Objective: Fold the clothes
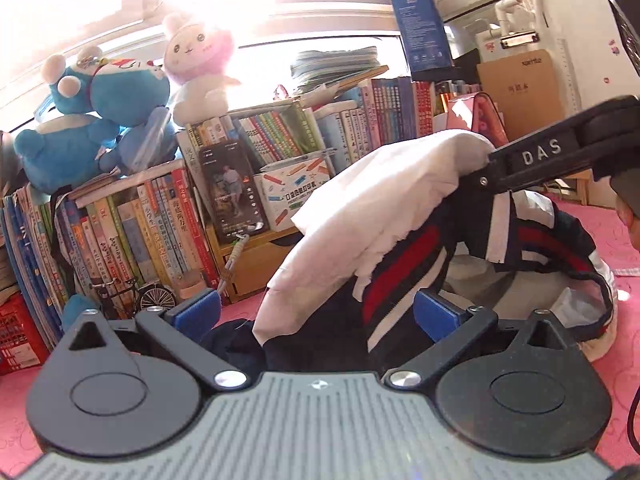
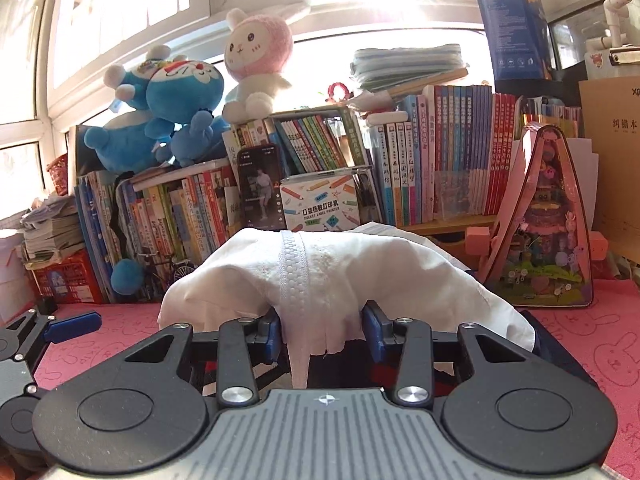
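A jacket, white with navy, red and white stripes, hangs lifted above the pink table mat. My right gripper is shut on its white zipper edge; its black arm comes in from the right in the left wrist view. My left gripper is open, its blue pads either side of the jacket's lower dark part, not clamping it. The left gripper also shows at the left edge of the right wrist view.
Rows of books line the back, with plush toys on top, a phone, a label-printer box, a pink toy box, a model bicycle and a red crate.
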### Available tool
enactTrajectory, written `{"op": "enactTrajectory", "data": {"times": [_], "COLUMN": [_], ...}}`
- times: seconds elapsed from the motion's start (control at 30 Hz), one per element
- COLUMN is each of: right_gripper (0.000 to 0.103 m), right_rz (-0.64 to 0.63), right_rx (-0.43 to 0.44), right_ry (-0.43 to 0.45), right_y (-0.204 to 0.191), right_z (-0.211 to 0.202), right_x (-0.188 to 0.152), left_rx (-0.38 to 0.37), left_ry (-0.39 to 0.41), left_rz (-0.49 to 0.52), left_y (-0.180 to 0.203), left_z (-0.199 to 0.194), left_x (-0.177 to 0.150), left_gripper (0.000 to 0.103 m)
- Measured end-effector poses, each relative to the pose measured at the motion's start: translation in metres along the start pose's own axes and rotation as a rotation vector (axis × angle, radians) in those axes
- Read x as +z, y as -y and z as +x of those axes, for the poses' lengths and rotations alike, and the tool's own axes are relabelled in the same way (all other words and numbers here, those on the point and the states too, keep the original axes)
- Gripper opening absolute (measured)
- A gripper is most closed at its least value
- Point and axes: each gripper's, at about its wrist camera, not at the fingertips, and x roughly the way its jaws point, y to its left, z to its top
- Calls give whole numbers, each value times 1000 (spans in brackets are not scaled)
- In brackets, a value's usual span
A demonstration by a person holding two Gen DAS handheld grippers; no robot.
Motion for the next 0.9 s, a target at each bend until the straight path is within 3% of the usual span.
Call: {"op": "enactTrajectory", "data": {"times": [0.1,0.2,0.27,0.37,0.43,0.5,0.63,0.73,0.77,0.87,0.9], "right_gripper": [41,41,41,40,40,40,40,41,45,79,81], "right_rz": [35,44,40,53,73,87,61,17,7,-59,-85], "right_rx": [22,32,33,41,52,59,51,26,22,-6,-17], "right_ry": [-6,-10,-10,-8,-4,-1,-4,-22,-31,-46,-49], "right_y": [6,9,10,13,16,18,20,23,25,19,16], "right_z": [-2,-6,-8,-10,-11,-13,-22,-29,-32,-44,-49], "right_x": [2,3,4,7,8,9,3,-10,-16,-40,-48], "left_rx": [34,71,23,-98,-66,16,203,231,252,331,355], "left_ry": [-4,-43,-49,-31,-26,-66,-131,-125,-111,-61,-43], "left_rz": [25,-67,-105,-31,77,92,-53,-176,-177,-140,-132], "left_y": [14,10,8,22,42,46,20,-9,-12,-17,-19], "left_z": [11,29,35,30,32,45,66,61,56,39,33], "left_x": [1,4,4,-3,-10,-13,-9,-6,-6,-2,0], "left_gripper": [103,103,103,103,103,103,99,99,98,94,94]}}
